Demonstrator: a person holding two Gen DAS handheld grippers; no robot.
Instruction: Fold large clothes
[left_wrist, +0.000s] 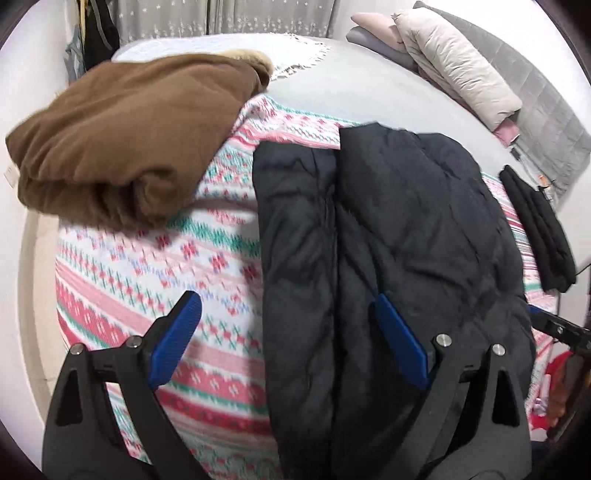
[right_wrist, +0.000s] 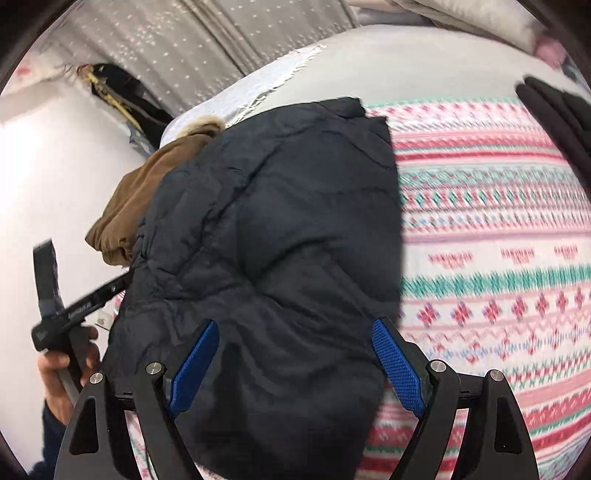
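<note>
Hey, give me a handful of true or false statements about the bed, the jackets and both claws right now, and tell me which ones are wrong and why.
1. The black puffer jacket lies on the patterned blanket. True.
2. The left claw is shut on the jacket. False: its jaws stand wide open, holding nothing.
3. The brown coat lies folded to the left of the black jacket. True.
4. The right claw is clamped on the blanket. False: it is open, with the black jacket lying between its fingers.
5. A cream padded coat sits on a stack at the far right of the bed. True.
</note>
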